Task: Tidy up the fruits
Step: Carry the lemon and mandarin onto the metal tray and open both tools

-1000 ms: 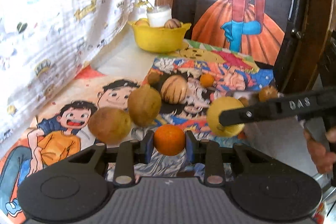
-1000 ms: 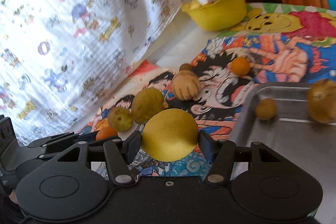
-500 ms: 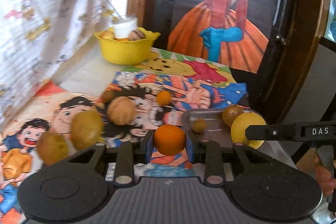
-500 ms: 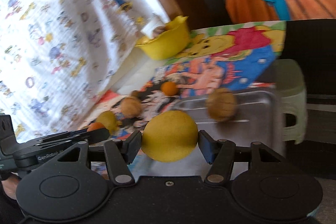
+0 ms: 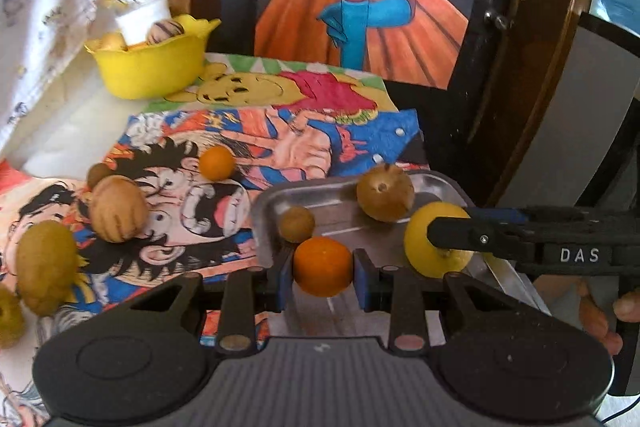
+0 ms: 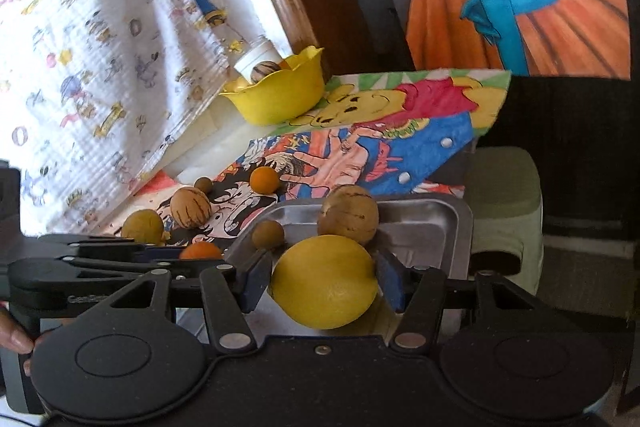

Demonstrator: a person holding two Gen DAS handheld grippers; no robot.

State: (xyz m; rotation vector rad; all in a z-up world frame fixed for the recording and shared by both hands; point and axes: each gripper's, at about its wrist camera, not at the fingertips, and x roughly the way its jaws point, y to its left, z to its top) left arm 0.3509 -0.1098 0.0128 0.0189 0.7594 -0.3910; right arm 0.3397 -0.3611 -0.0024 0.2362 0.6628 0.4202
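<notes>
My left gripper is shut on a small orange and hangs over the near left corner of a metal tray. My right gripper holds a yellow lemon over the same tray; its jaws are closing, with the pads against the lemon. From the left wrist view the lemon and a right finger show at the tray's right side. A round brown fruit and a small brown one lie in the tray.
On the cartoon-printed mat left of the tray lie a small orange, a striped brown fruit and other yellowish fruits. A yellow bowl with fruit and a white cup stands at the back left. A green stool stands past the tray.
Both grippers have carried their fruit to the right, from over the mat to over the metal tray. The orange and the lemon stayed between their jaws.
</notes>
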